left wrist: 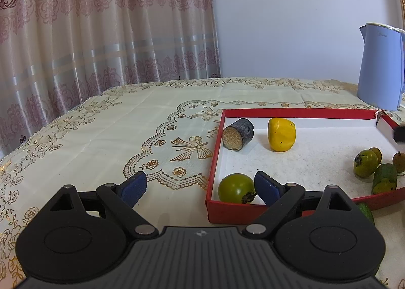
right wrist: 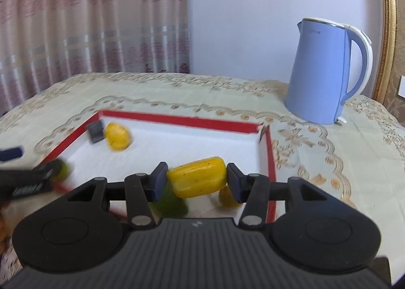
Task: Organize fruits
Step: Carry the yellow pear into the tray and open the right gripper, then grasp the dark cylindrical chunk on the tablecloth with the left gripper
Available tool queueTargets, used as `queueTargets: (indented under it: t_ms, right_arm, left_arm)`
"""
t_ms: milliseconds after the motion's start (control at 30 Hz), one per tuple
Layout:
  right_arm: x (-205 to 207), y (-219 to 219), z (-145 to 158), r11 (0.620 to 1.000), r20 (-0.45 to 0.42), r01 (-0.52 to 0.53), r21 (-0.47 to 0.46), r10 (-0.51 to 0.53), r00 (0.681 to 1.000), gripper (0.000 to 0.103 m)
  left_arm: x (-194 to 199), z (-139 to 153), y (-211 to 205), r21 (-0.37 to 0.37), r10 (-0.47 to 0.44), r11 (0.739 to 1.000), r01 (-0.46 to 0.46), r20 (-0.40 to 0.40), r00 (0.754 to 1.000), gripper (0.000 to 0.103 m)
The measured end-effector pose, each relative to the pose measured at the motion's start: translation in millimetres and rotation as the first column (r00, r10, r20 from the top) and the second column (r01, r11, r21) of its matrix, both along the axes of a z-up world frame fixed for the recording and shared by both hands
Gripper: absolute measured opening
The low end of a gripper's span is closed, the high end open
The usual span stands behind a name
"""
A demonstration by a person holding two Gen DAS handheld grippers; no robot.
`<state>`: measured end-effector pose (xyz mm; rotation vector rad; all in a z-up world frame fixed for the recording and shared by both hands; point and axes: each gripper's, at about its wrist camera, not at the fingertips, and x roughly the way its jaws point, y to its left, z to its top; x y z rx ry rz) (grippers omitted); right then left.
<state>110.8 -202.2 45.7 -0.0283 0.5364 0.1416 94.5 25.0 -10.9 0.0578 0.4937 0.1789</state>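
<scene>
The right gripper (right wrist: 197,182) clamps a yellow fruit (right wrist: 197,177) above the red box (right wrist: 177,120); a loose pinch could drop it. The left gripper (left wrist: 200,187) gapes, empty, beside a green fruit (left wrist: 236,187).

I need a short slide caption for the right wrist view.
Right gripper holds a yellow fruit above the red tray, kettle behind.

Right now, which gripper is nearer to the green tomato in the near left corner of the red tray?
Left. The left gripper is open with one fingertip beside the green tomato; the right gripper, farther along the red tray, holds a yellow fruit piece.
</scene>
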Motion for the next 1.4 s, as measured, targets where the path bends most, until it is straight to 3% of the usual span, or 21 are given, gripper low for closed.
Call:
queueTargets:
  t_ms: [233, 433, 467, 500, 533, 667, 767, 800, 900, 1000, 1100, 1200, 1300, 1400]
  right_arm:
    - [60, -3, -14, 0.996, -0.059, 0.088, -0.016, -0.089, 0.994, 0.048]
    - [86, -8, -28, 0.988, -0.111, 0.153, -0.009, -0.153, 0.982, 0.049]
    - [87, -10, -30, 0.986, -0.127, 0.164, 0.004, -0.162, 0.979, 0.055]
    - [86, -11, -29, 0.985, -0.132, 0.171, 0.017, -0.167, 0.977, 0.070]
    - [80, -12, -27, 0.984, -0.116, 0.173, 0.034, -0.168, 0.979, 0.075]
    - [35, -14, -11, 0.983, -0.027, 0.171, 0.064, -0.169, 0.985, 0.079]
    - [-6, -13, -4, 0.979, 0.022, 0.184, 0.088, -0.187, 0.982, 0.100]
    - [-17, -12, -3, 0.977, 0.040, 0.198, 0.081, -0.202, 0.979, 0.103]
    - [-45, -6, -8, 0.965, 0.061, 0.253, 0.071, -0.257, 0.964, 0.103]
    - [-56, -11, -19, 0.942, 0.017, 0.301, 0.151, -0.307, 0.952, 0.103]
    - [-56, -20, -36, 0.912, -0.049, 0.345, 0.220, -0.343, 0.938, 0.103]
    - [-58, -24, -48, 0.894, -0.062, 0.377, 0.243, -0.373, 0.926, 0.103]
    - [-64, -23, -57, 0.920, -0.010, 0.297, 0.256, -0.304, 0.952, 0.103]
    - [-64, -20, -58, 0.934, -0.008, 0.239, 0.265, -0.246, 0.969, 0.103]
  left_arm:
    - [0, -1, -1, -0.006, 0.002, 1.000, -0.002, -0.004, 1.000, 0.093]
    - [0, 0, 0, -0.009, 0.004, 1.000, -0.004, -0.008, 1.000, 0.092]
    - [0, 0, 0, -0.010, 0.003, 1.000, -0.003, -0.007, 1.000, 0.092]
    - [0, 0, 0, -0.010, 0.004, 1.000, -0.004, -0.007, 1.000, 0.092]
    - [0, 0, 0, -0.010, 0.004, 1.000, -0.004, -0.007, 1.000, 0.092]
    - [0, 0, 3, -0.019, 0.007, 1.000, -0.007, -0.005, 1.000, 0.092]
    - [-1, 0, 3, -0.024, -0.001, 1.000, 0.001, 0.001, 1.000, 0.093]
    - [-2, 1, 3, -0.025, -0.006, 1.000, 0.006, 0.007, 1.000, 0.092]
    - [-6, 3, 2, -0.024, -0.030, 0.999, 0.031, 0.032, 0.999, 0.093]
    - [-18, 8, -2, -0.016, -0.095, 0.995, 0.096, 0.065, 0.993, 0.092]
    - [-47, 15, -9, 0.019, -0.278, 0.960, 0.278, 0.098, 0.956, 0.093]
    - [-70, 17, -21, 0.117, -0.441, 0.896, 0.429, 0.101, 0.892, 0.093]
    - [-83, 15, -35, 0.217, -0.546, 0.827, 0.518, 0.094, 0.833, 0.093]
    - [-84, 10, -49, 0.259, -0.629, 0.757, 0.599, 0.046, 0.776, 0.092]
